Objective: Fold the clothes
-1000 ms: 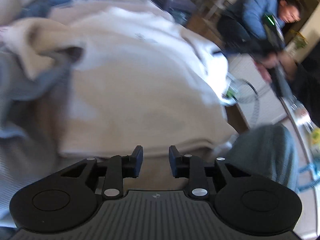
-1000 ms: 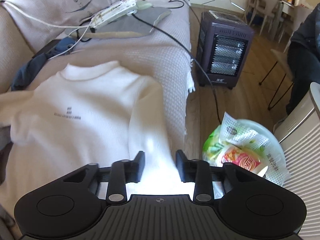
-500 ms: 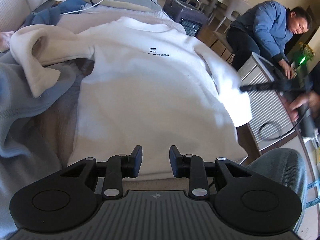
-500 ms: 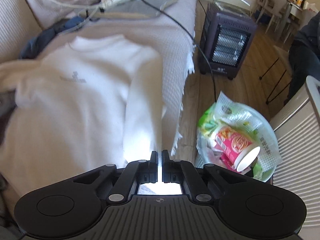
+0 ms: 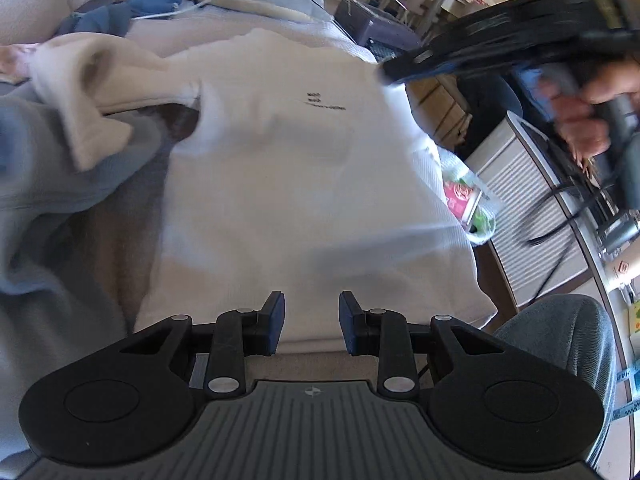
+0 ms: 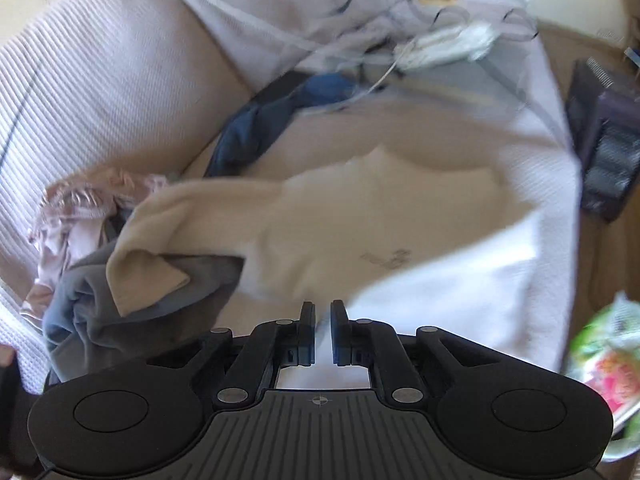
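A white long-sleeved sweatshirt (image 5: pixel 288 168) lies front up on the couch, small dark print on its chest. My left gripper (image 5: pixel 311 322) hovers open just above its hem, nothing between the pads. My right gripper (image 6: pixel 322 330) is clamped on the white sleeve (image 5: pixel 400 108), its jaws opening slightly with cloth still pinched between them. In the left wrist view the right gripper (image 5: pixel 386 74) holds that sleeve lifted over the chest. The other sleeve (image 6: pixel 160 240) lies crumpled to the left. The sweatshirt (image 6: pixel 360 232) is blurred in the right wrist view.
A grey-blue garment (image 5: pixel 40 184) is heaped left of the sweatshirt, with a dark blue cloth (image 6: pixel 260 124) behind. A power strip with cables (image 6: pixel 440 44) lies at the couch's far end. A heater (image 6: pixel 604 160) and a bin of wrappers (image 5: pixel 468 204) stand on the floor at right.
The right gripper shut on the right sleeve's end, then swung up and left, carrying the sleeve over the shirt's body. The left gripper stayed open above the hem.
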Motion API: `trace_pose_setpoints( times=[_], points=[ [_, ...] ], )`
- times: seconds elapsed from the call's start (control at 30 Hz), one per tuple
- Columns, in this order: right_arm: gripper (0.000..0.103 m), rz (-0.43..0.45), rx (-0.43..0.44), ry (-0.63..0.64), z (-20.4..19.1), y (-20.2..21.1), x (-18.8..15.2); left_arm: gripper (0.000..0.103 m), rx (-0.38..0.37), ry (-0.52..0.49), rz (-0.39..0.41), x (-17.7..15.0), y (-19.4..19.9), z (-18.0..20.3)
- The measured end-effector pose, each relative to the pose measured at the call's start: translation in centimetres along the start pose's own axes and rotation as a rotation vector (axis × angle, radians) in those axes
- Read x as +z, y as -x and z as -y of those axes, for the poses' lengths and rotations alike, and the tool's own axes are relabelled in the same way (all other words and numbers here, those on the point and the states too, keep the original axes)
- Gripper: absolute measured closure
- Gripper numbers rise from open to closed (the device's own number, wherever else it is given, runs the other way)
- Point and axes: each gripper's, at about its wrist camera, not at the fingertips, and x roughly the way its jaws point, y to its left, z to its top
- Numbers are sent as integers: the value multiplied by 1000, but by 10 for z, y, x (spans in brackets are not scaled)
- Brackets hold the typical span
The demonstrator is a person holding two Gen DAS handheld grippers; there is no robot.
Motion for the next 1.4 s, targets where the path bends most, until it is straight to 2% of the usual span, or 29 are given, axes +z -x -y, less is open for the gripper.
trace_pose_setpoints(
  times=[0.13,0.23,0.37,0.47,0.6,0.7,0.77,0.8,0.87,0.9,0.93,1.0,1.07,1.17,1.27,1.4],
  points=[
    [91,-12,3,-33,0,-15,-5,75,12,22,15,-3,13,-12],
    [91,7,-37,-68,17,1,-15,74,18,21,20,-1,13,-18],
    [91,15,-145,-143,57,23,-38,73,4,22,28,6,4,-18],
    [91,-7,-249,-185,87,34,-66,69,-8,37,48,13,-2,-16],
    [81,-70,-388,-174,106,35,-94,68,-12,54,51,20,-11,-14],
    [80,-46,-379,-164,109,31,-97,67,3,44,43,23,-17,-11],
    [72,-29,-370,-122,104,22,-91,63,32,44,43,25,-20,-11],
    [66,-19,-383,-90,101,15,-85,60,55,45,43,26,-21,-12],
    [60,-1,-418,-3,96,4,-76,51,110,52,39,27,-22,-16],
    [57,6,-455,46,92,-4,-73,41,136,63,34,27,-22,-19],
    [57,13,-492,96,88,-12,-69,36,157,79,32,26,-22,-22],
    [57,16,-532,175,83,-23,-63,36,179,100,22,24,-23,-28],
    [57,15,-507,205,81,-30,-60,36,211,109,5,21,-25,-34],
    [63,15,-482,196,84,-38,-58,36,267,80,-12,16,-30,-38],
    [84,6,-441,157,88,-42,-58,35,299,47,-37,12,-36,-37],
    [92,17,-451,118,94,-33,-58,34,291,28,-50,9,-37,-33]
  ],
)
